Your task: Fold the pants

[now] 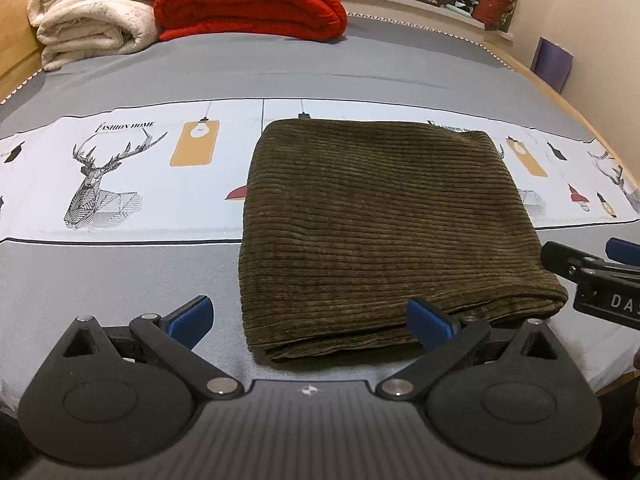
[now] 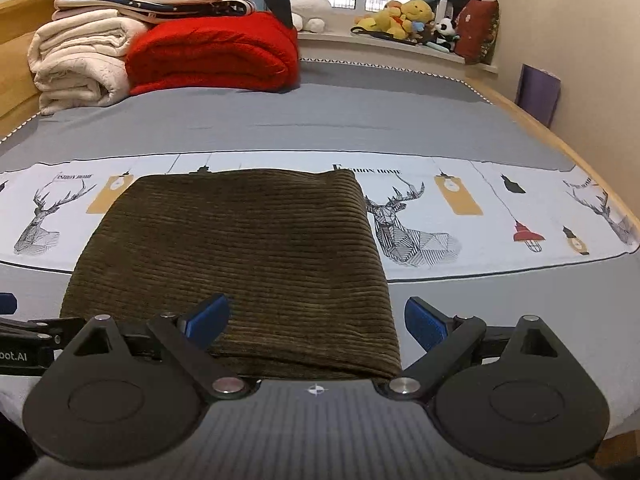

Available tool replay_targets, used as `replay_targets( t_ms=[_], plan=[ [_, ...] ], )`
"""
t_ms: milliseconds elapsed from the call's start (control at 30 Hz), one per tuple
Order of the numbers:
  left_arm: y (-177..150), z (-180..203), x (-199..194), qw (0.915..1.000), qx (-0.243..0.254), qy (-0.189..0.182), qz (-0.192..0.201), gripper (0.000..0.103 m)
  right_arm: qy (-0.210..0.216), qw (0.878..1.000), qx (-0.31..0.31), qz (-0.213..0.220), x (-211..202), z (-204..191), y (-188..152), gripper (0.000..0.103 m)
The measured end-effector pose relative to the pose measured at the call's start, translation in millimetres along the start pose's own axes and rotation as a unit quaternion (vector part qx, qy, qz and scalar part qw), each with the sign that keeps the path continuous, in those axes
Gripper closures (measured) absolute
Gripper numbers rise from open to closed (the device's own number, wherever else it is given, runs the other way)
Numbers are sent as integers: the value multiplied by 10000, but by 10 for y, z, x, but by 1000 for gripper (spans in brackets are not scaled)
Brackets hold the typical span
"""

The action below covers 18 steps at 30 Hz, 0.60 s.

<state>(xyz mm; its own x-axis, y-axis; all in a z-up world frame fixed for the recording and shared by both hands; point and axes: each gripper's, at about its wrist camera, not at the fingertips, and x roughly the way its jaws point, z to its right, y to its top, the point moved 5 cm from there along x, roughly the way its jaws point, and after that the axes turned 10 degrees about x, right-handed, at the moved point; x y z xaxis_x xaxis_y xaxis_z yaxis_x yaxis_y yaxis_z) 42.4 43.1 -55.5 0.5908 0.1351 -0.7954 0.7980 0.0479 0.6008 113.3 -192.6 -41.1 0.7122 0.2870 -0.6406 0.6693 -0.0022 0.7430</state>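
The olive-brown corduroy pants [image 1: 380, 232] lie folded into a thick rectangle on the bed; they also show in the right wrist view [image 2: 240, 264]. My left gripper [image 1: 310, 320] is open and empty, its blue pads straddling the near left corner of the bundle just above it. My right gripper [image 2: 316, 322] is open and empty over the bundle's near right corner. The right gripper shows at the right edge of the left wrist view [image 1: 600, 276], and the left gripper shows at the left edge of the right wrist view [image 2: 24, 340].
The bed has a grey sheet with a white deer-print band [image 1: 120, 176]. Folded cream blankets [image 2: 76, 60] and a red blanket [image 2: 212, 52] are stacked at the far end. Plush toys [image 2: 404, 16] sit on the windowsill. A wooden bed rail [image 2: 560, 140] runs along the right.
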Motion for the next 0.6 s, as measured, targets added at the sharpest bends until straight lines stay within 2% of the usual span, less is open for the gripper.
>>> replay_targets(
  t_ms=[433,600],
  plan=[
    [-10,62,27,9999,141,-23,24,0,-82,9998,-50,173,-21,19,8,8],
    [-20,56,33,9999,165,-13,15,0,-49,10000,-27,59,10,34,-19,8]
  ],
)
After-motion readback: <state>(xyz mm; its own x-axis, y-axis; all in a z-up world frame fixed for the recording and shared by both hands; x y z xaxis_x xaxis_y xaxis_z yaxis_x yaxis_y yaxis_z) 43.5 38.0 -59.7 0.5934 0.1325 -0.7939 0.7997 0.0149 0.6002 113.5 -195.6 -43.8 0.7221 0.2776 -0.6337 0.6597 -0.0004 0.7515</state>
